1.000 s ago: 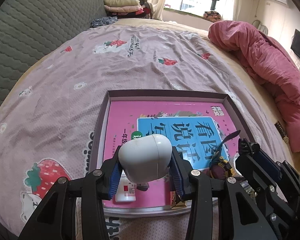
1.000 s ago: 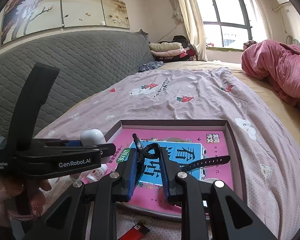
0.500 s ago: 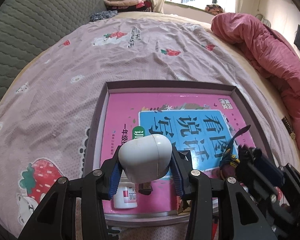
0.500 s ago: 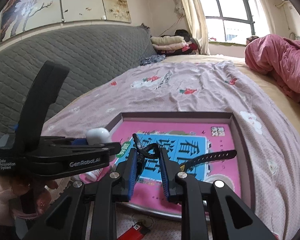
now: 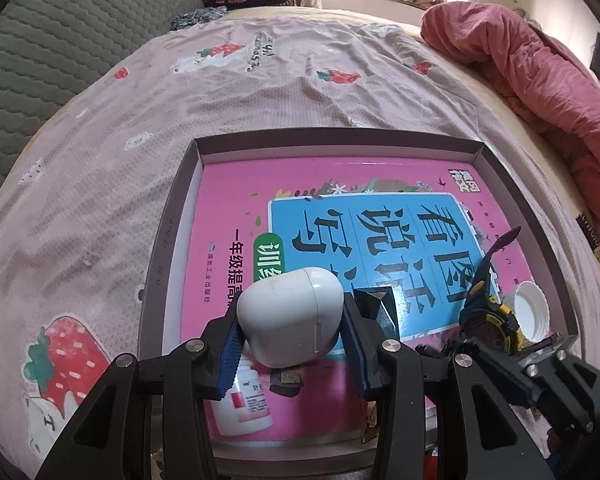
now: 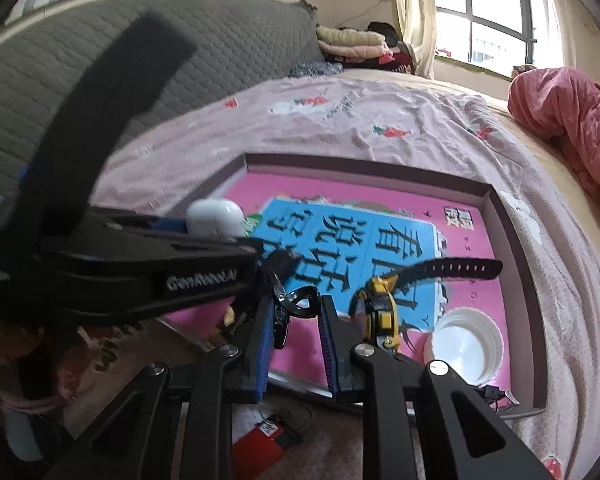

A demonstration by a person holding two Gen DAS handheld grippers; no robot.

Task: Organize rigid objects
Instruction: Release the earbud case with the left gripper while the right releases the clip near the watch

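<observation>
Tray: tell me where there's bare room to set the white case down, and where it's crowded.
Free: the pink book cover toward the tray's far wall and left wall. Crowded: the near edge, with the pill bottle under the left claw holding the white case, and the near right corner with the white cap and watch.

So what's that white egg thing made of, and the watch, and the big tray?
The white case looks like smooth, glossy hard plastic: it shines and has a thin lid seam. The watch seems to be yellow and black plastic with a bendy rubbery strap full of holes. The tray is probably cardboard, matte with thin folded walls, though the pictures leave that open.
</observation>
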